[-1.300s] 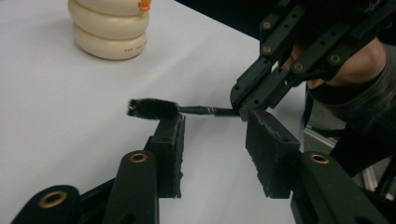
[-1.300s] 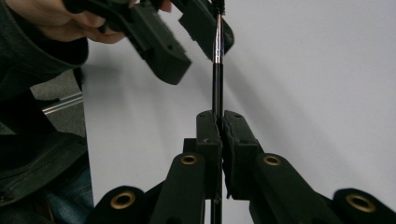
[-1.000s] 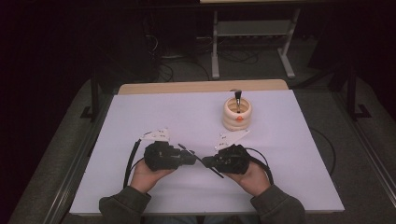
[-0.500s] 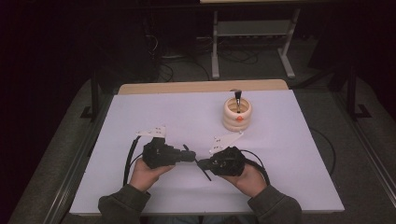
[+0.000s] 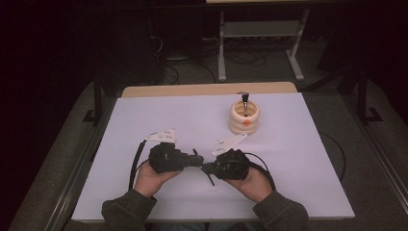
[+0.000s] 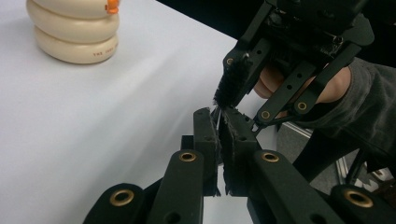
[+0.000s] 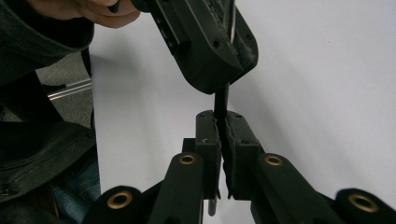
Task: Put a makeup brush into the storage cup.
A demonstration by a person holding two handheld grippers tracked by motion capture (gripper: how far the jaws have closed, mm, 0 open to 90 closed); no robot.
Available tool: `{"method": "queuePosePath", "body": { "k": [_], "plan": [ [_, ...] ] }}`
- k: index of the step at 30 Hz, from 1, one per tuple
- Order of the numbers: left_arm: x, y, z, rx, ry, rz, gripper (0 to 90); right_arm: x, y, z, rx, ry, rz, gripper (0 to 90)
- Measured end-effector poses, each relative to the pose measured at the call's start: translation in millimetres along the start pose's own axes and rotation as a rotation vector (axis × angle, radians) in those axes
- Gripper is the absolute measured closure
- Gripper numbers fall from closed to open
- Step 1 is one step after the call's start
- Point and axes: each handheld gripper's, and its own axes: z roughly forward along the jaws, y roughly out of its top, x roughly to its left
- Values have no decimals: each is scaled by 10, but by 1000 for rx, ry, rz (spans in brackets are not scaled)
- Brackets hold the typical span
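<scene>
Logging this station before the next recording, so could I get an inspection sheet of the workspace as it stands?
Surface: white table sheet, flat, with a wood edge at the far side.
Job's things: thin black rod; cream ringed holder with a dark-tipped brush upright in it.
Clutter: nothing seen.
Grippers: left hand-held gripper and right hand-held gripper meet tip to tip, both shut on the rod.
Cables: one black cable loops from each gripper on the sheet.
Surroundings: dark floor, metal frame, loose floor cables.
</scene>
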Motion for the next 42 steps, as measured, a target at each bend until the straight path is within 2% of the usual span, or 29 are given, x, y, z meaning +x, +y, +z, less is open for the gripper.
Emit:
{"method": "queuePosePath", "body": {
  "k": [3,7,10,12,16,17,22,25,29,30,33,36,42],
  "plan": [
    [-1,2,-10,-7,5,0,816,4,-9,-9,-3,2,6,847],
    [-42,-6,-76,6,49,21,740,-59,-66,-29,9,-15,17,847],
    [-47,-38,-125,-2,77,30,719,-134,-137,-52,19,-27,53,847],
    [-43,-68,-144,-6,85,19,706,-176,-166,-97,-4,-33,67,847],
    [-22,-152,-182,-5,112,12,692,-231,-174,-186,-17,-48,89,847],
    [-19,-178,-190,-11,124,14,687,-249,-177,-203,-21,-55,83,847],
    [-32,-276,-234,-14,180,30,650,-362,-208,-326,-37,-68,108,847],
    [-29,-313,-247,-4,200,42,633,-431,-249,-403,-36,-84,130,847],
    [-15,-352,-268,3,214,34,620,-514,-288,-514,-58,-99,159,847],
    [-11,-356,-276,10,220,42,619,-531,-292,-536,-65,-100,165,848],
    [4,-388,-294,18,232,41,610,-582,-303,-590,-66,-109,164,848],
    [21,-405,-323,13,239,31,590,-626,-316,-626,-70,-110,185,848],
    [40,-423,-356,6,253,29,575,-680,-305,-682,-67,-124,182,849]
  ]
}}
